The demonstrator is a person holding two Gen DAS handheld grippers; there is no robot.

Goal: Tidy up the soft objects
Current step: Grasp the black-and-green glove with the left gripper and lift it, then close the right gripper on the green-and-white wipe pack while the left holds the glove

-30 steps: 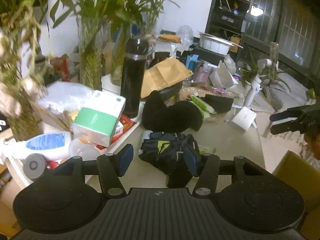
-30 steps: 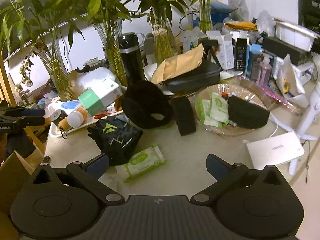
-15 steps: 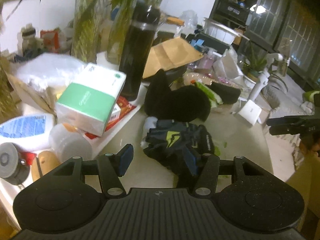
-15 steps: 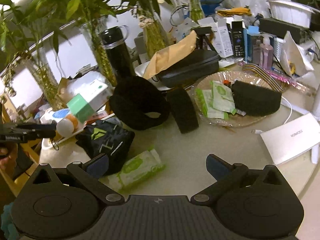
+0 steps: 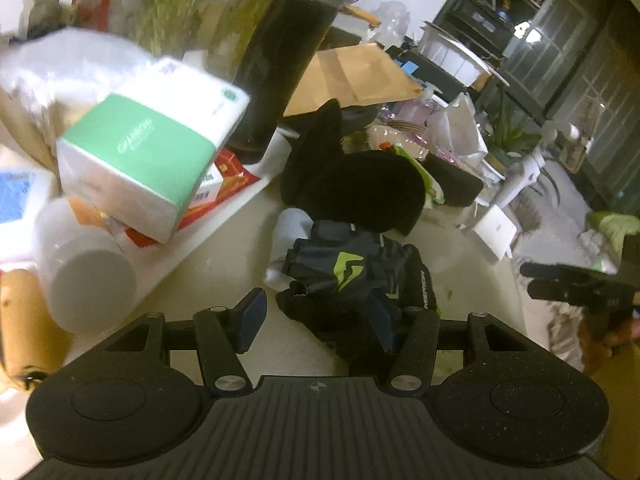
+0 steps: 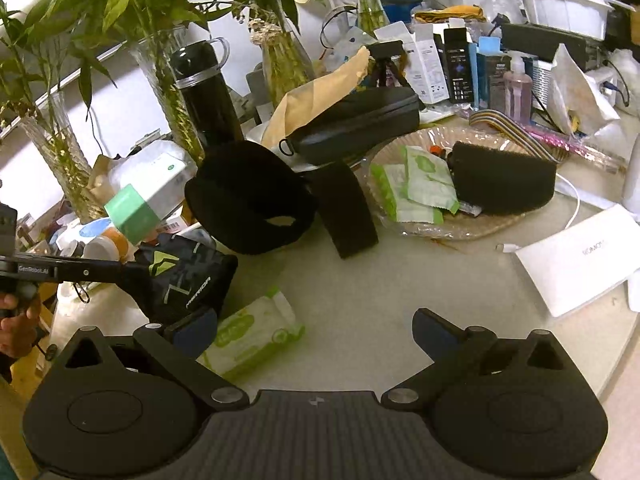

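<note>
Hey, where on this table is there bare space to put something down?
The widest bare patch is the tabletop between the wipes pack, the black band and the white box. A narrower strip runs between the gloves and the white tray edge. Everything behind, around the glass dish, bottle and vases, is crowded.
</note>
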